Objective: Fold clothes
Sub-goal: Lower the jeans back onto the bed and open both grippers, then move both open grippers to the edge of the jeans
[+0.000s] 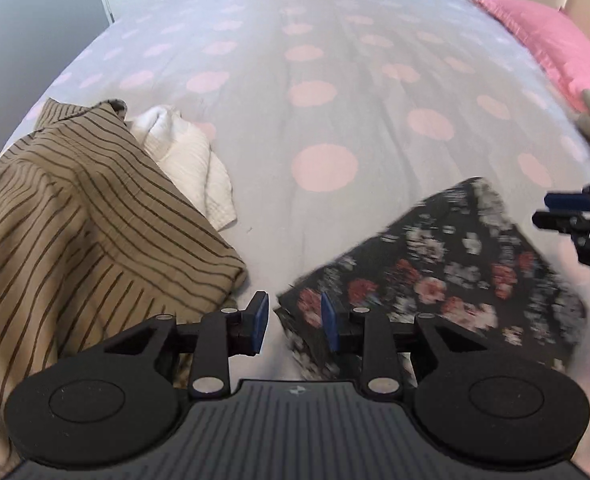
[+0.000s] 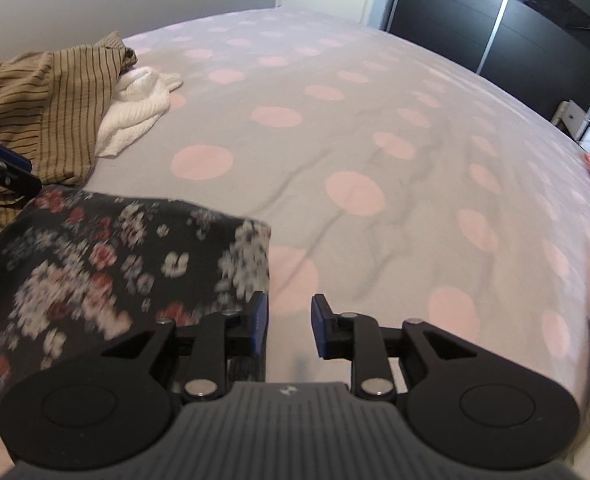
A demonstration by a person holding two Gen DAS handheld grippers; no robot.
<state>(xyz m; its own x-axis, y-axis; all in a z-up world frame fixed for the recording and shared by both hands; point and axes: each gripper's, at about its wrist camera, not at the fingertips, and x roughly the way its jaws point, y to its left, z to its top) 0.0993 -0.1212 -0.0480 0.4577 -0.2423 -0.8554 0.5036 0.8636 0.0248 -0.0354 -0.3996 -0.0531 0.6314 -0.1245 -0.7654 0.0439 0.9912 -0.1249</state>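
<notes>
Floral garment (image 2: 107,264) lies as compact squared block, lower left of right-wrist frame, blurred. Left gripper (image 1: 293,322) and right gripper (image 2: 289,326) both released, empty – flanking its corners. Striped garment (image 1: 83,216) and white garment (image 1: 191,156) crumpled, left – likely still need folding.

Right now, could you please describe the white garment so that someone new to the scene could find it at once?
Start from the bed's grey sheet with pink dots. On the left lies a pile of clothes: a tan striped garment, and tucked against its edge the white garment. It alone is plain white and ribbed, unlike the striped one or the dark floral garment nearer the grippers.
</notes>
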